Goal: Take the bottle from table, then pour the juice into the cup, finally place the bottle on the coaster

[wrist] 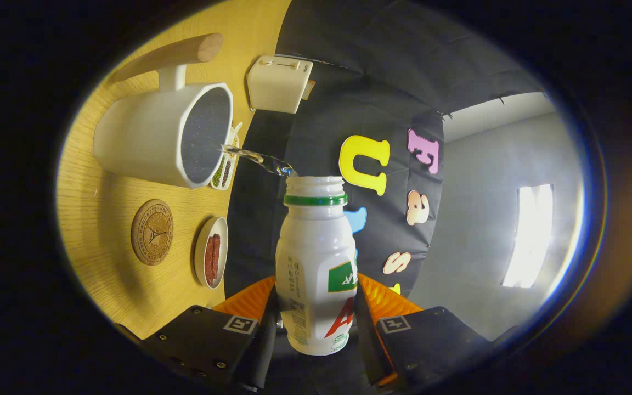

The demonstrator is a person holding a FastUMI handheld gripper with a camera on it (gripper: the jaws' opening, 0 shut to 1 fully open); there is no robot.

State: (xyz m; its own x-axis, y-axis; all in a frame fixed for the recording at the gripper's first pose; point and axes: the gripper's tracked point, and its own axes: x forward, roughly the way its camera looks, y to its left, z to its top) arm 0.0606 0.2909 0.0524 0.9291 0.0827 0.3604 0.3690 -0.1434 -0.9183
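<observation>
The gripper has both fingers pressed against the sides of the bottle, clamping its lower body between them. The bottle is white with a green band under its open, capless mouth, and the whole view is rolled over, so the wooden table stands like a wall beside it. From the bottle's mouth a thin clear stream runs across to the cup, reaching it at the rim. The cup is a white mug-shaped vessel with a dark inside and a wooden handle on a white stem; it stands on the table near the bottle's mouth. Just beside the cup's rim, partly hidden by it, lies a small dish of green and dark bits. On the table to the fingers' side of the cup sits the round cork coaster, bare, and just beside it a small plate holding a red-brown strip. Beyond the cup, at the table's far edge against the booth wall, stands a cream toaster.
</observation>
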